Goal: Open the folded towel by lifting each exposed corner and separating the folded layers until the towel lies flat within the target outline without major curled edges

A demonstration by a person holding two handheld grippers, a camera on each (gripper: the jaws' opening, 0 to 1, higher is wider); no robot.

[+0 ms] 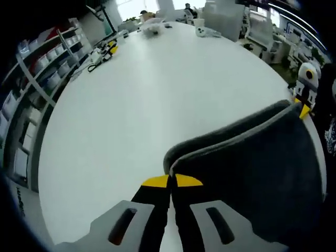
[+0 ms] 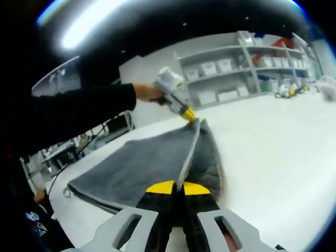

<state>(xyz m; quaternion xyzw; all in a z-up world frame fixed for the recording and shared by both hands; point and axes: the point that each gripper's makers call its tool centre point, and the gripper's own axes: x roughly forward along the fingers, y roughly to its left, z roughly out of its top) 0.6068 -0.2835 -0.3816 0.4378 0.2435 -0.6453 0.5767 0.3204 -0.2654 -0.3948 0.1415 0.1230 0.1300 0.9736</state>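
Observation:
A dark grey towel (image 1: 252, 157) lies folded on the white table (image 1: 131, 121). My left gripper (image 1: 171, 181) is shut, its yellow-tipped jaws pinching the towel's near corner. In the left gripper view, my right gripper (image 1: 303, 109) reaches the towel's other corner at the right edge. In the right gripper view, the towel (image 2: 131, 168) spreads to the left while its upper layer rises as a ridge between the two grippers. My right gripper (image 2: 176, 187) is shut on that layer's pale edge. A hand in a black sleeve holds the left gripper (image 2: 189, 116) on the far corner.
Shelves with white bins (image 1: 47, 63) run along one side of the table; the same shelves (image 2: 231, 73) stand behind it in the right gripper view. Small objects and a black cable (image 1: 102, 55) sit near the far table edge. Desks and chairs stand beyond.

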